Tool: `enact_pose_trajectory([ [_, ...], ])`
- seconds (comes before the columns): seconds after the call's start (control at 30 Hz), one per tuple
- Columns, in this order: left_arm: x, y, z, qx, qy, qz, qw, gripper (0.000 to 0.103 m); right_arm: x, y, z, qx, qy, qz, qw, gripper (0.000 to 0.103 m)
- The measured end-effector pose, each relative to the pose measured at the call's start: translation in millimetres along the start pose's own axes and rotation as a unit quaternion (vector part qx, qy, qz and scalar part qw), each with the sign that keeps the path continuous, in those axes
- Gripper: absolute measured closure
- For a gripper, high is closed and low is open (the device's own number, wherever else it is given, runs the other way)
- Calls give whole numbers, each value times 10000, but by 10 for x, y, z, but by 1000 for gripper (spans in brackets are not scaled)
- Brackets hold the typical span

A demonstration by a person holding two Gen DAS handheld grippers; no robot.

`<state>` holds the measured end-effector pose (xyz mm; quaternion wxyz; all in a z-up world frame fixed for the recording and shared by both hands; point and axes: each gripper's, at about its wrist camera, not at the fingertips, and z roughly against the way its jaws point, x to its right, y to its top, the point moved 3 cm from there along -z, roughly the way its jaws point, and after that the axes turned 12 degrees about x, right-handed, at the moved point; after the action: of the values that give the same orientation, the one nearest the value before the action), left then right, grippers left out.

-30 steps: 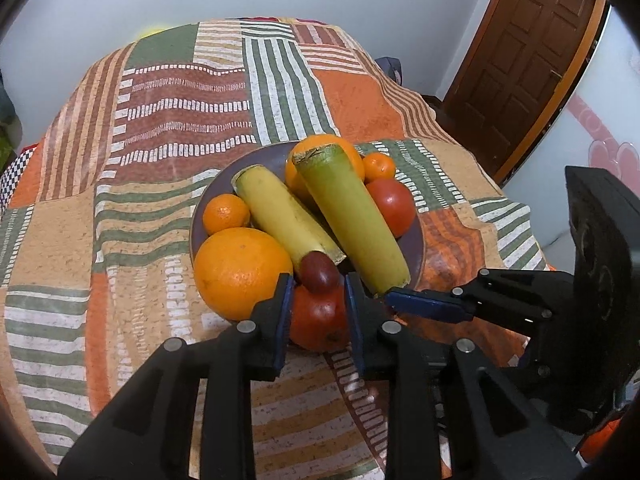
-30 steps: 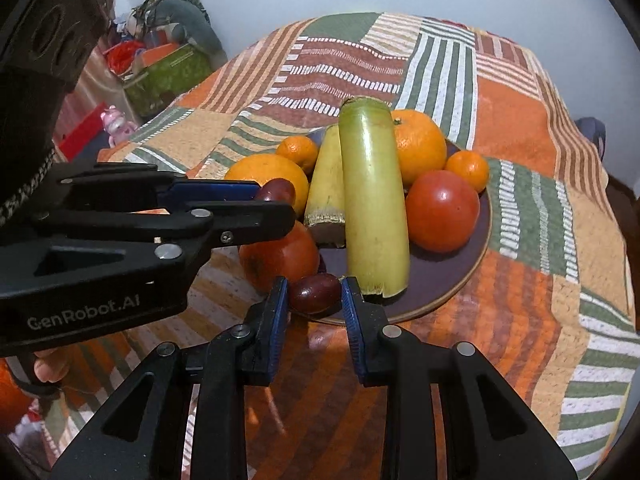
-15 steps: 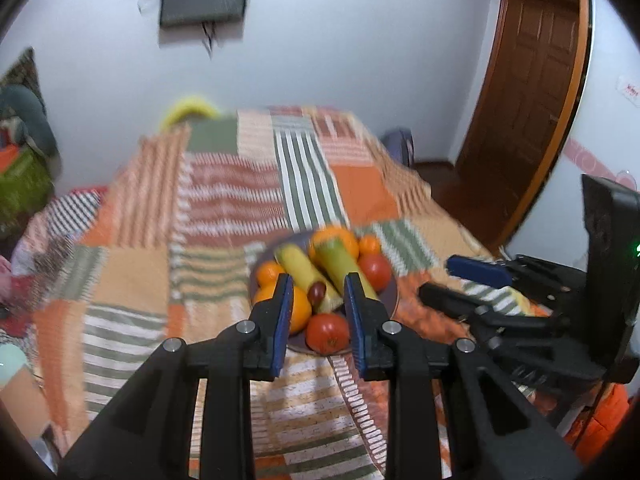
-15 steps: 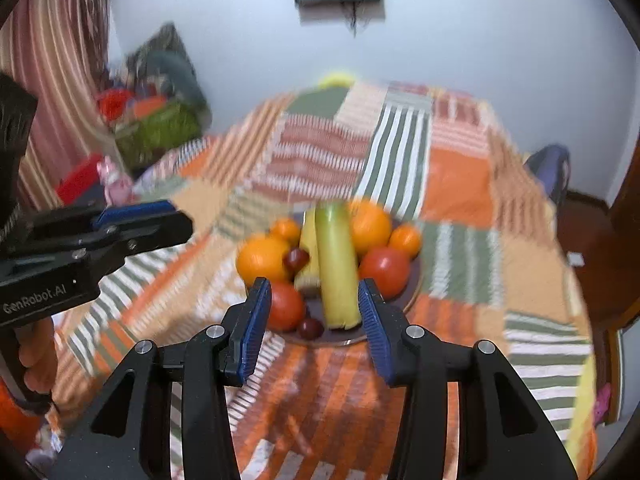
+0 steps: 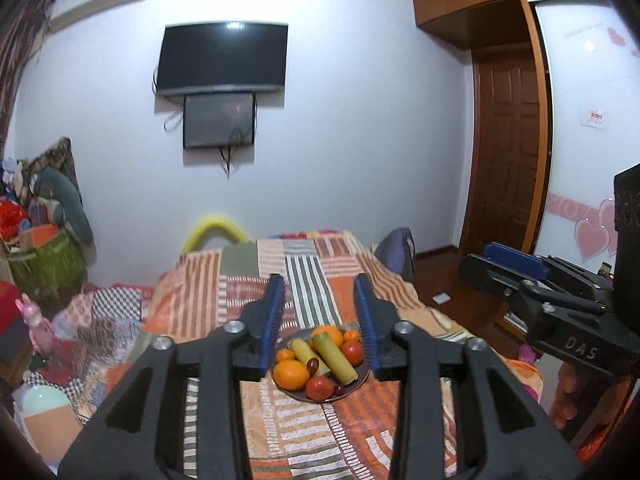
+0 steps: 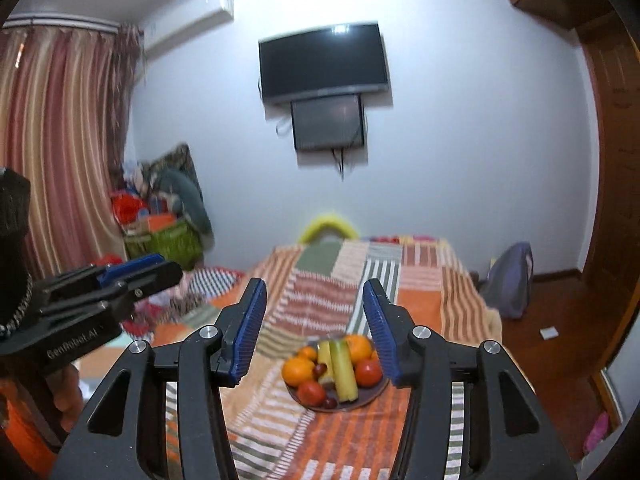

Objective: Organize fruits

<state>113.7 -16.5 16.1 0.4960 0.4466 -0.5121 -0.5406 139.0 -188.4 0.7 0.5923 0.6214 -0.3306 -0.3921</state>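
We are holding the left gripper [image 5: 320,316] and the right gripper [image 6: 316,326] well above the patchwork bedspread [image 5: 256,280]; both pairs of jaws have just been opening and are standing apart with nothing between them. The plate [image 5: 360,380] is carrying oranges [image 5: 291,374], tomatoes [image 5: 320,387], two green bananas [image 5: 334,359] and dark grapes [image 5: 339,389], sitting on the bedspread, well apart from both grippers.
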Motion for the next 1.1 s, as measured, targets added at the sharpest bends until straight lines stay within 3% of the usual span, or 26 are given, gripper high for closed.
enact_pose_trajectory([
  [0.1, 64, 66, 145, 148, -3, -23, 9999, 54, -44, 45, 104, 183, -38, 5, 9998, 48],
  [0.17, 98, 94, 219, 263, 63, -57, 9996, 40, -68, 60, 169, 288, -79, 16, 9996, 40],
  [0.33, 154, 101, 339, 406, 150, -100, 9990, 25, -99, 47, 203, 427, -256, 66, 9987, 18],
  [0.47, 142, 90, 404, 478, 280, -74, 9984, 9, -94, 35, 258, 498, -419, 135, 9978, 8],
  [0.53, 120, 83, 415, 486, 288, -16, 9984, 7, -85, 31, 284, 516, -461, 169, 9975, 3],
  [1.1, 108, 63, 510, 511, 339, 63, 9981, 0, -131, -8, 349, 523, -470, 304, 9971, 0],
])
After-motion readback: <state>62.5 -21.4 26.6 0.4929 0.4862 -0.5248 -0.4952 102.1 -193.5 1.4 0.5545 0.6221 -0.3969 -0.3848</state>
